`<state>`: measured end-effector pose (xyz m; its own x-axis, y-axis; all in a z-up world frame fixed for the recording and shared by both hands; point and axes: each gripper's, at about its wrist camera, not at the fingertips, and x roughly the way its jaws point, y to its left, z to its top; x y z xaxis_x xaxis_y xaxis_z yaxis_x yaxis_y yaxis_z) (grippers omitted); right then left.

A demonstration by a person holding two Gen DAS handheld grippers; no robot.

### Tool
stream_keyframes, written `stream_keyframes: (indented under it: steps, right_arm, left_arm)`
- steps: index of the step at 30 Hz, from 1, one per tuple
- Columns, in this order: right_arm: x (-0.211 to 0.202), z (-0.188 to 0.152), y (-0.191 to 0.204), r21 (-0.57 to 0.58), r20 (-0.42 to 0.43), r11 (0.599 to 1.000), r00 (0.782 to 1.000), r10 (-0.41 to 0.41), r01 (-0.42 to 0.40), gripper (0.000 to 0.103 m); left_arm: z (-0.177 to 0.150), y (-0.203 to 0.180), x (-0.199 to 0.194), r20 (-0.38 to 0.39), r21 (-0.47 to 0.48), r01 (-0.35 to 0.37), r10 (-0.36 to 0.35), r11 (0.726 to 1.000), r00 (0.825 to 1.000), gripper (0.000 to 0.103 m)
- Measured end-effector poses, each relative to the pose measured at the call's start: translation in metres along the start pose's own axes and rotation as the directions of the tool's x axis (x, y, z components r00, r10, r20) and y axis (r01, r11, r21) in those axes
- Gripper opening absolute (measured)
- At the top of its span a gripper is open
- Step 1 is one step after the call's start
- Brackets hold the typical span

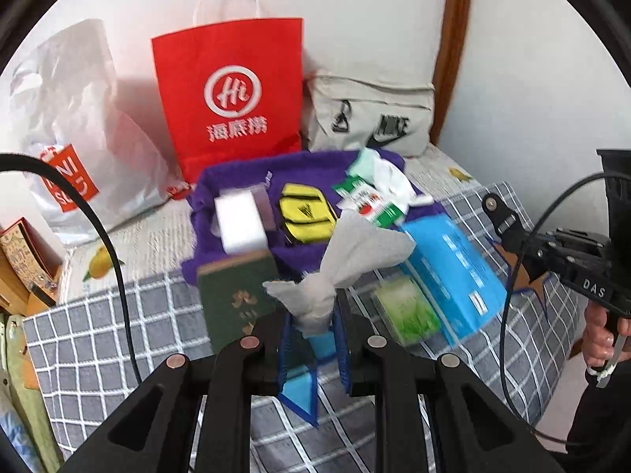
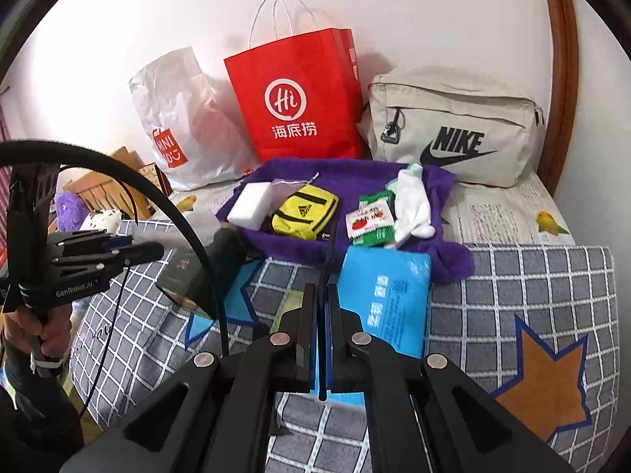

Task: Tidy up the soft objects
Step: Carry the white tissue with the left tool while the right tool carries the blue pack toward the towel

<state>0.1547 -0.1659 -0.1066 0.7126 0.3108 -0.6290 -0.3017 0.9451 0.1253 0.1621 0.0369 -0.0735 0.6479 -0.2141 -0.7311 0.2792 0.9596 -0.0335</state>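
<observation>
Grey crumpled cloth (image 1: 347, 264) is clamped in the left gripper (image 1: 313, 329) above the checked blanket (image 1: 118, 327); the right gripper (image 2: 324, 315) is pressed together, holding nothing.

Checked bedspread (image 2: 512, 276), purple towel (image 2: 445, 260), blue packet (image 2: 386, 299), red bag (image 2: 299, 90), grey Nike bag (image 2: 453, 126).

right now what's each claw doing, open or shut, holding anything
left claw: shut on a grey cloth, lifted off the bed.
right claw: shut, with only a thin dark blue edge of something between its fingers; what that is cannot be told.
</observation>
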Motion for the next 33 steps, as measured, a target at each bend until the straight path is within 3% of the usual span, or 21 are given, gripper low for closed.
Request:
stream_keyframes:
  steps: [12, 24, 33]
  right_arm:
    - [0.02, 0.04, -0.01, -0.022, 0.004, 1.0, 1.0, -0.008, 0.008, 0.003]
    - [0.058, 0.081, -0.034, -0.035, -0.022, 0.999, 1.0, -0.014, 0.013, 0.003]
    - [0.11, 0.104, -0.043, -0.04, -0.097, 0.998, 0.995, 0.036, -0.04, 0.003]
  left_arm:
    - [0.043, 0.026, 0.014, 0.044, -0.035, -0.039, 0.041, 0.999, 0.998, 0.019]
    - [0.085, 0.04, 0.059, 0.023, -0.041, -0.034, 0.035, 0.999, 0.999, 0.019]
    - [0.102, 0.052, 0.098, -0.012, -0.074, -0.034, 0.033, 0.997, 0.999, 0.019]
